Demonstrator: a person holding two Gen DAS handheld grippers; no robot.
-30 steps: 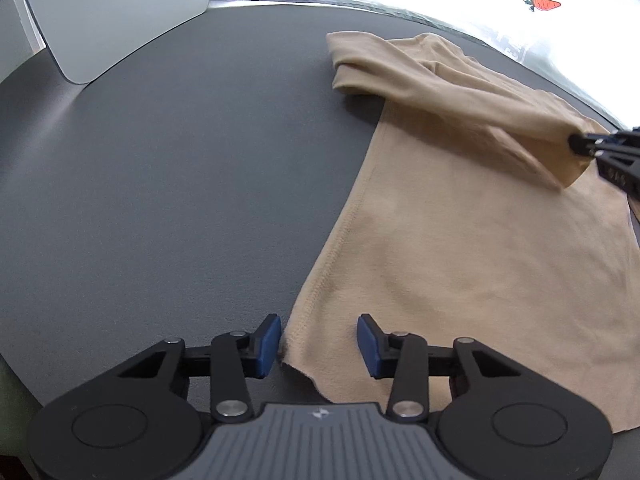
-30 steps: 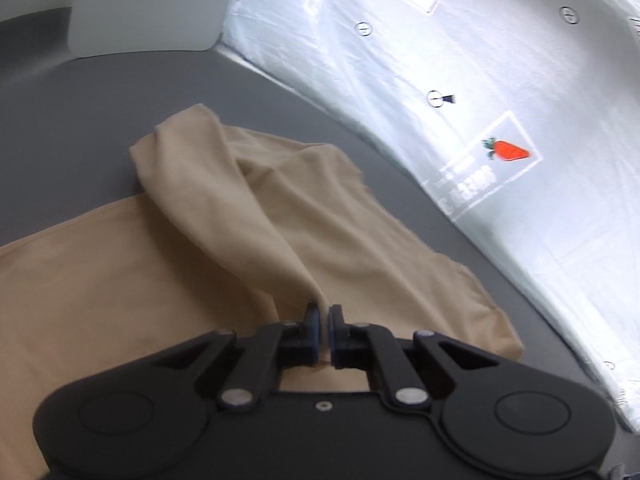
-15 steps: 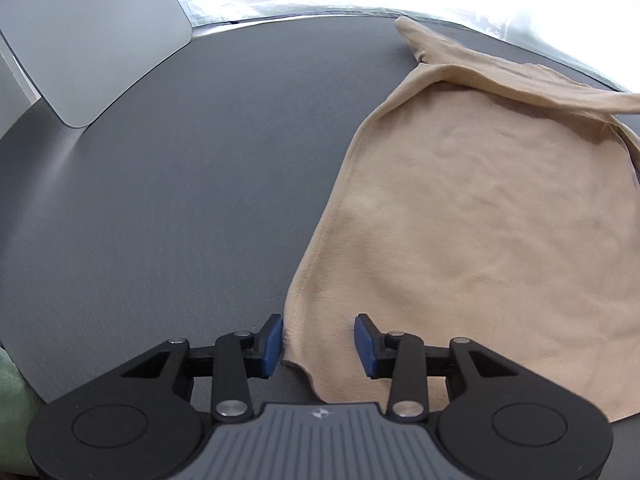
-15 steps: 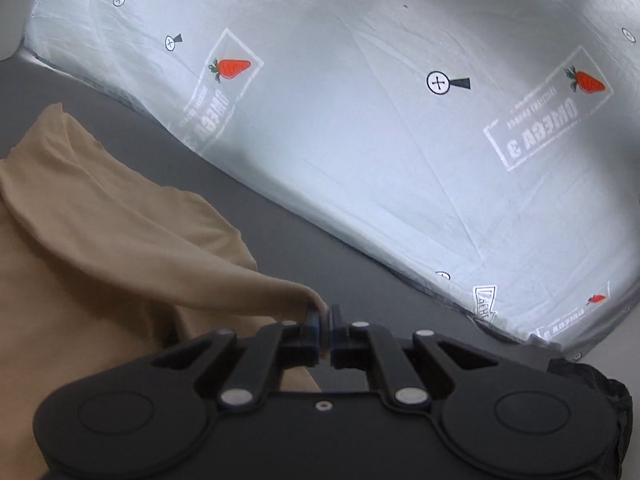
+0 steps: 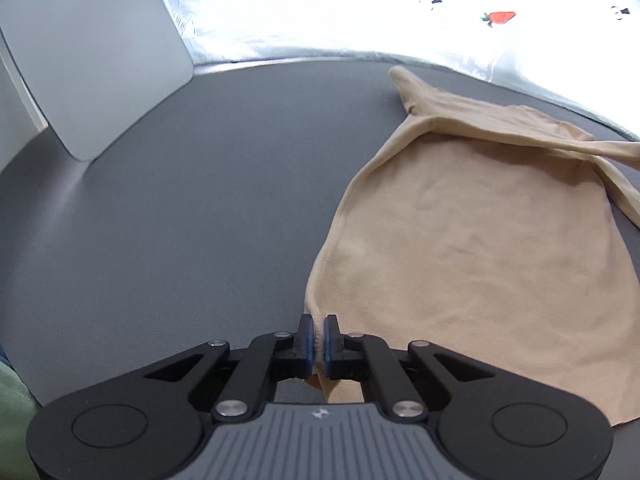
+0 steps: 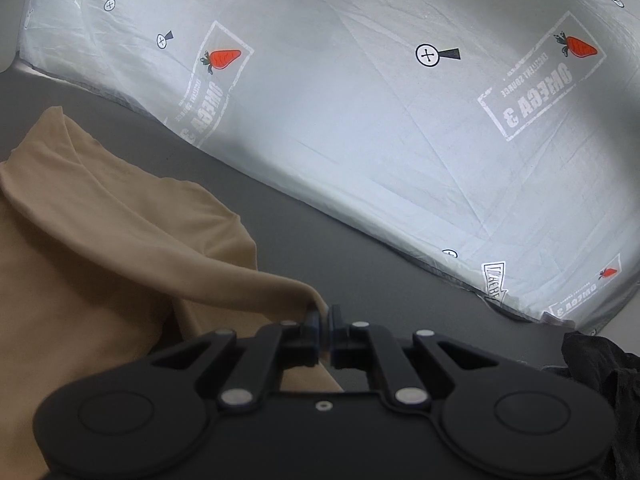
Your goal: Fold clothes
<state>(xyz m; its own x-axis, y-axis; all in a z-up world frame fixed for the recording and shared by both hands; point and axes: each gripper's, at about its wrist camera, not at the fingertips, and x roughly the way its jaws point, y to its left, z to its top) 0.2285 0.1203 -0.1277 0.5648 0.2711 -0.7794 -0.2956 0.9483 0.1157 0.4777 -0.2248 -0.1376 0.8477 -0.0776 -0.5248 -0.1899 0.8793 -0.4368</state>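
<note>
A tan long-sleeved garment (image 5: 472, 248) lies spread on the dark grey table (image 5: 180, 220). My left gripper (image 5: 319, 338) is shut on its near bottom corner at the hem. In the right wrist view the same garment (image 6: 92, 264) lies at the left, and my right gripper (image 6: 324, 332) is shut on the end of its sleeve (image 6: 256, 284), which is stretched out to the right, low over the table. That sleeve also shows in the left wrist view (image 5: 520, 136) running across the top of the garment.
A white printed sheet (image 6: 380, 112) with carrot logos borders the far side of the table. A grey panel (image 5: 88, 56) stands at the back left. A black cloth (image 6: 600, 380) lies at the right, a green cloth (image 5: 12, 412) at the near left.
My left gripper has closed on the garment's bottom corner. My right gripper has pulled the sleeve out to the right, off the garment's body.
</note>
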